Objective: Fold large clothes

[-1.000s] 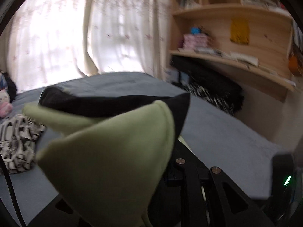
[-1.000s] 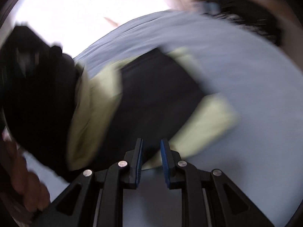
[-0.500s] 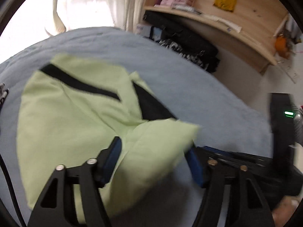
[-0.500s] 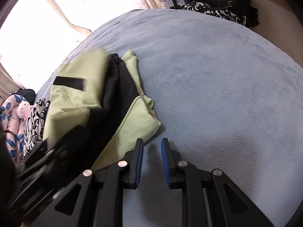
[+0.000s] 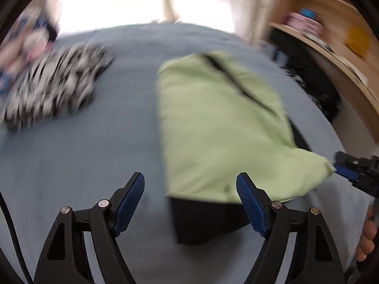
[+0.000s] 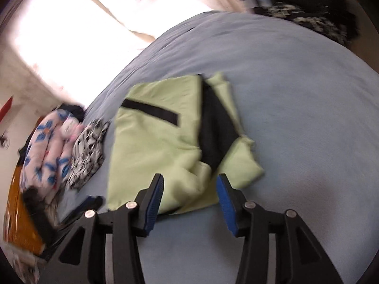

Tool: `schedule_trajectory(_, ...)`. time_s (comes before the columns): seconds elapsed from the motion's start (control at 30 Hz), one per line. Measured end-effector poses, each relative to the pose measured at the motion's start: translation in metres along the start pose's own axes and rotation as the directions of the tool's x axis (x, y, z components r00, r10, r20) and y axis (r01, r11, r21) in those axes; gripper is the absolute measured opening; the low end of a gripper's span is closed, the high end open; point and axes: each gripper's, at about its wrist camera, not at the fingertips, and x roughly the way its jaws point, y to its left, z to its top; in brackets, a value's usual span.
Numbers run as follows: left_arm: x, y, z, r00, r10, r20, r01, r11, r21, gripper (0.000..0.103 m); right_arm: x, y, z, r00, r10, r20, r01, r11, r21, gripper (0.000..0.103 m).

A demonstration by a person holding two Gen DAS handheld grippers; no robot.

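A light green and black garment (image 5: 220,130) lies folded in a rough rectangle on the blue-grey bed; it also shows in the right wrist view (image 6: 165,142). My left gripper (image 5: 190,196) is open and empty, just short of the garment's near edge where a black part sticks out. My right gripper (image 6: 190,194) is open and empty over the garment's near edge. The right gripper's tip also shows in the left wrist view (image 5: 350,168) at the garment's right corner.
A black-and-white patterned garment (image 5: 54,87) lies to the left on the bed (image 5: 83,153), with a flowered pink bundle (image 6: 47,142) behind it. Wooden shelves (image 5: 331,35) and a dark pile (image 6: 308,16) stand past the bed's right side. Curtains hang behind.
The left gripper let go of the green garment and drew back from it. The garment now lies flat and folded. The right gripper opened wider.
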Motion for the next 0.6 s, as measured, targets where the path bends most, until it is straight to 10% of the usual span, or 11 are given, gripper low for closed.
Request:
schedule_trajectory(0.33, 0.013, 0.024, -0.014, 0.997, -0.066, -0.045, 0.061, 0.994, -0.095, 0.078, 0.063, -0.022, 0.018, 0.961, 0.003, -0.275, 0.017, 0.997, 0.071, 0.047)
schedule_trajectory(0.6, 0.013, 0.012, -0.008, 0.997, -0.055, -0.05, 0.051, 0.996, -0.077, 0.078, 0.072, 0.021, 0.017, 0.955, -0.163, -0.247, 0.122, 0.977, -0.175, 0.034)
